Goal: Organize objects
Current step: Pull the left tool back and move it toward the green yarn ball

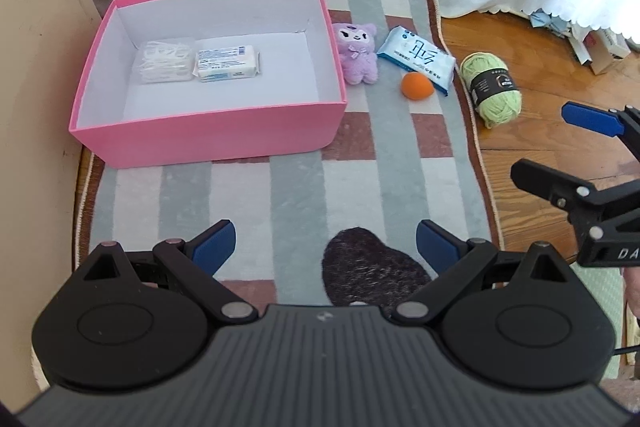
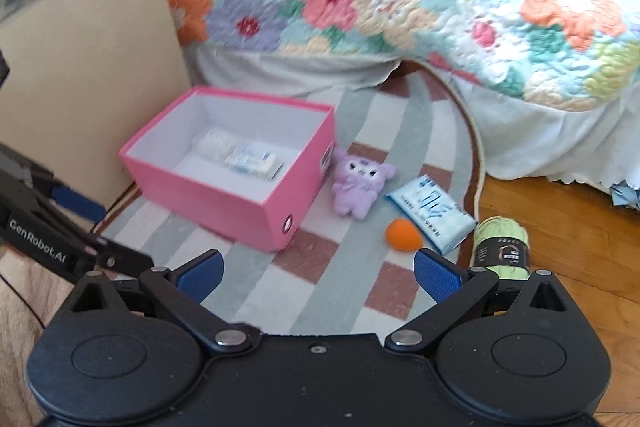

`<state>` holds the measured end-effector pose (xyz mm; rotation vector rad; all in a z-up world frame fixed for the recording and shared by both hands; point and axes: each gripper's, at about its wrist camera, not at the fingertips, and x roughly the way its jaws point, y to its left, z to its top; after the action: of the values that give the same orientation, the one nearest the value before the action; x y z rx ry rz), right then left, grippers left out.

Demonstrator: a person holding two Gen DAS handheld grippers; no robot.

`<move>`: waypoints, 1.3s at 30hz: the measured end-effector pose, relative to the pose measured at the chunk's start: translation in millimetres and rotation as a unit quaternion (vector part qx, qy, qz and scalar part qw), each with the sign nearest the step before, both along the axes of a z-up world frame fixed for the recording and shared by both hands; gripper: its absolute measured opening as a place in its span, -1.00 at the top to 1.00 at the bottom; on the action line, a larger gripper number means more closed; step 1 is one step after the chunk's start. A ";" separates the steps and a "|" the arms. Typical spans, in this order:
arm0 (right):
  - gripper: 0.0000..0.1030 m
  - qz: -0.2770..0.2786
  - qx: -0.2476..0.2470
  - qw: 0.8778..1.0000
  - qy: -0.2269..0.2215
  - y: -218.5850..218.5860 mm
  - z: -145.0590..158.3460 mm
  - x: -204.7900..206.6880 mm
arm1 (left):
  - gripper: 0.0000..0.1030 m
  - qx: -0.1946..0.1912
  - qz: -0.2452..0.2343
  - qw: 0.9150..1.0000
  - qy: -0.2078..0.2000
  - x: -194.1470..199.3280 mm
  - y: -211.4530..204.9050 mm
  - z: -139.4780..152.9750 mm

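On box end [image 2: 287, 224] — ring hole, right-only

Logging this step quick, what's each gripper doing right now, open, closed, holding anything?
Left gripper: open, holding nothing, above the rug.
Right gripper: open, holding nothing.

Box [image 1: 208, 131] on rug [image 1: 296, 187], holding floss-pick bag [image 1: 166, 63] left of tissue pack [image 1: 227, 63]. Right of box, in order: plush toy [image 1: 357, 53], wipes pack [image 1: 417, 58] with ball [image 1: 417, 87] before it, yarn skein [image 1: 491, 89] at rug's edge.
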<state>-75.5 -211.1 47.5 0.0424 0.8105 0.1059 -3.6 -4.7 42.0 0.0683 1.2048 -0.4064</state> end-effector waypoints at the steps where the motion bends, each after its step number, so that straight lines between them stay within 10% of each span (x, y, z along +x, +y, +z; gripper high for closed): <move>1: -0.99 -0.001 0.002 1.000 -0.004 -3.5 -0.7 -1.6 | -0.91 -0.001 0.001 1.000 -0.002 -1.2 -0.5 -0.2; 10: -0.98 -0.027 -0.036 0.999 0.000 -23.3 -9.3 -6.3 | -0.91 0.015 -0.005 0.999 -0.051 -9.2 -12.8 -0.4; 24: -0.98 -0.058 -0.027 0.997 0.031 -62.9 -32.5 -7.9 | -0.91 -0.030 -0.009 0.999 -0.015 19.8 -57.0 -21.9; 39: -0.98 -0.079 -0.033 0.994 -0.061 -86.1 -49.2 -18.9 | -0.90 -0.072 -0.047 0.996 -0.023 36.1 -118.5 -35.8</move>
<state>-94.4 -297.1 -1.7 0.0366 0.6846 -0.0672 32.5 -123.2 6.2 0.0103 1.1257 -0.5710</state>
